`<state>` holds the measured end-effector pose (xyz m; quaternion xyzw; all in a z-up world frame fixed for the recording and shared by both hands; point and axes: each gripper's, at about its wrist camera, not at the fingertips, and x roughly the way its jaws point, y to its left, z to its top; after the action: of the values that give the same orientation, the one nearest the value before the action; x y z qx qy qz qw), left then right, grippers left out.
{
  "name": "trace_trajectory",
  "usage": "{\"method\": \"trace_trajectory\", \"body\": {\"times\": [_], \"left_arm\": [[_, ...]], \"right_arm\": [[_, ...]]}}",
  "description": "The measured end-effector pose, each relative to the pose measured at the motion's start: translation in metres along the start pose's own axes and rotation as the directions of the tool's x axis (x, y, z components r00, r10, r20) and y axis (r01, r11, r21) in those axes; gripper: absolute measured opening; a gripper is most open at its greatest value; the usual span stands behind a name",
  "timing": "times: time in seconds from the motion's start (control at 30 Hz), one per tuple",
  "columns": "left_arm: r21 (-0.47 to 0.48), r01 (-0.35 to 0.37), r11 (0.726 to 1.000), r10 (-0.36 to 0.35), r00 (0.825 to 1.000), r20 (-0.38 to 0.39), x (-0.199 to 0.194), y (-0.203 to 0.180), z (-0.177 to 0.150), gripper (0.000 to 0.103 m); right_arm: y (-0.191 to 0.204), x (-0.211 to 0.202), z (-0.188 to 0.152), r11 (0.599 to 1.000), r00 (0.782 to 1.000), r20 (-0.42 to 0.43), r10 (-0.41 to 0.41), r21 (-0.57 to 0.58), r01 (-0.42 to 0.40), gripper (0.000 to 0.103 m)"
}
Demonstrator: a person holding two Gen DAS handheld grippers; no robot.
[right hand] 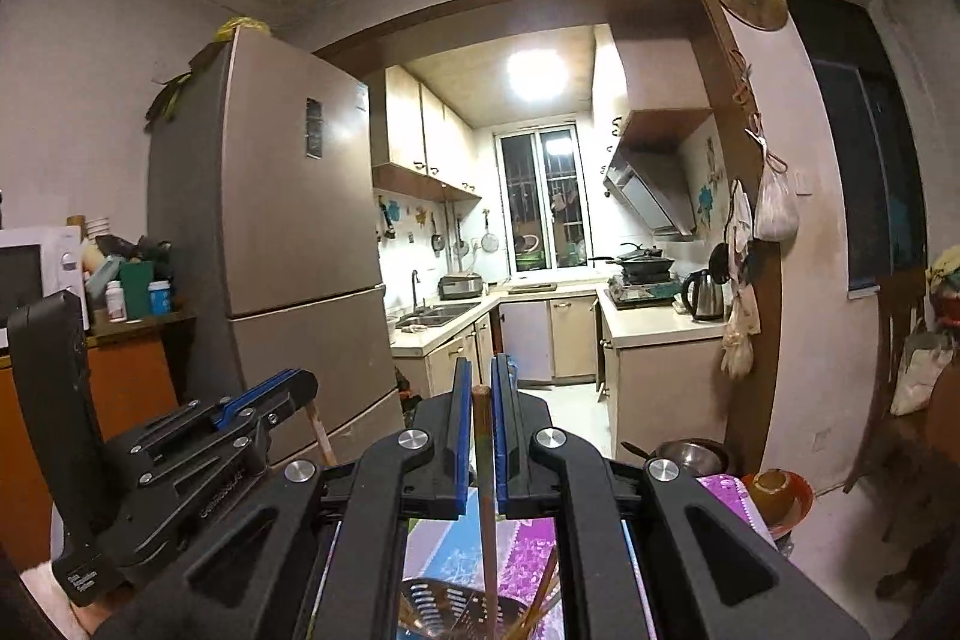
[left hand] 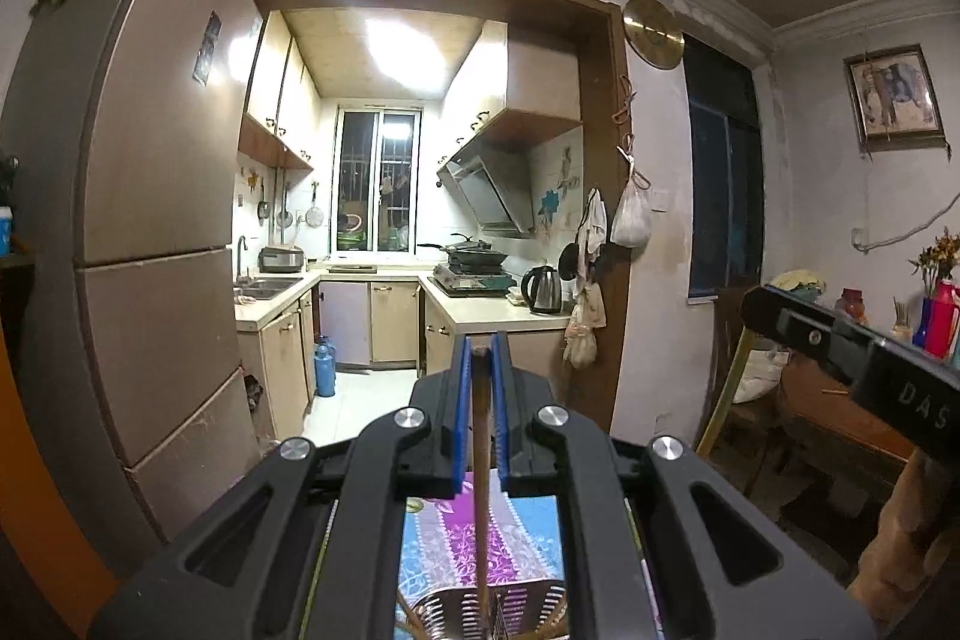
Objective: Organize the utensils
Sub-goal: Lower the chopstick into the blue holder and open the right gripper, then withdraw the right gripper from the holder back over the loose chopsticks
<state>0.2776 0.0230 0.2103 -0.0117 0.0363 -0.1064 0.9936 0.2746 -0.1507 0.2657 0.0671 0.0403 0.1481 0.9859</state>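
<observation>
In the left wrist view my left gripper [left hand: 480, 347] is shut on a thin wooden chopstick [left hand: 480, 448] that hangs straight down between the blue pads. Its lower end reaches a perforated metal utensil holder [left hand: 480, 604] on a floral cloth [left hand: 444, 538]. In the right wrist view my right gripper [right hand: 482, 371] is shut on a darker brown chopstick [right hand: 485, 466]. That chopstick also hangs into the metal holder [right hand: 444, 601], where other chopsticks [right hand: 543, 598] lean. The left gripper [right hand: 303, 381] shows at the left of that view, level with the right one.
Both views look level through a doorway into a kitchen with a counter [left hand: 480, 310] and a kettle [right hand: 705, 295]. A tall fridge [right hand: 282, 232] stands on the left. A brown bowl [right hand: 774, 487] and a steel bowl [right hand: 693, 454] sit to the right of the cloth.
</observation>
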Motion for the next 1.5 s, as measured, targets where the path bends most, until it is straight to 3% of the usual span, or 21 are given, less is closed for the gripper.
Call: {"method": "trace_trajectory", "body": {"times": [0.17, 0.43, 0.87, 1.0, 1.2, 1.43, 1.5], "left_arm": [[0.017, -0.031, 0.999, 0.032, 0.999, -0.007, 0.019, 0.003, -0.021, 0.005], [-0.014, -0.035, 0.999, 0.034, 0.996, -0.086, 0.044, 0.016, -0.06, 0.005], [0.018, -0.043, 0.999, 0.046, 0.977, -0.207, 0.059, 0.017, -0.105, 0.006], [0.018, -0.061, 0.998, 0.063, 0.977, -0.203, 0.054, 0.022, -0.098, 0.006], [-0.043, -0.076, 0.996, 0.07, 0.99, -0.126, 0.02, 0.039, -0.07, 0.006], [-0.052, -0.088, 0.995, 0.086, 0.995, -0.042, -0.049, 0.048, -0.047, 0.006], [-0.042, -0.087, 0.995, 0.086, 0.996, -0.033, -0.076, 0.05, -0.047, 0.006]], "right_arm": [[-0.008, 0.025, -0.019, 0.999, 1.0, -0.017, -0.026, 0.03, 0.026, 0.007], [-0.014, 0.058, -0.058, 0.996, 0.995, -0.093, -0.035, 0.08, 0.043, 0.007], [-0.012, 0.082, -0.111, 0.995, 0.971, -0.236, -0.047, 0.076, 0.066, 0.009], [-0.014, 0.068, -0.107, 0.995, 0.972, -0.227, -0.056, 0.068, 0.074, 0.01], [-0.025, 0.031, -0.094, 0.996, 0.978, -0.2, -0.059, 0.056, 0.072, 0.01], [-0.03, -0.029, -0.082, 0.996, 0.976, -0.219, -0.011, 0.082, 0.029, 0.01], [-0.027, -0.056, -0.079, 0.997, 0.975, -0.223, 0.008, 0.08, 0.01, 0.02]]}}
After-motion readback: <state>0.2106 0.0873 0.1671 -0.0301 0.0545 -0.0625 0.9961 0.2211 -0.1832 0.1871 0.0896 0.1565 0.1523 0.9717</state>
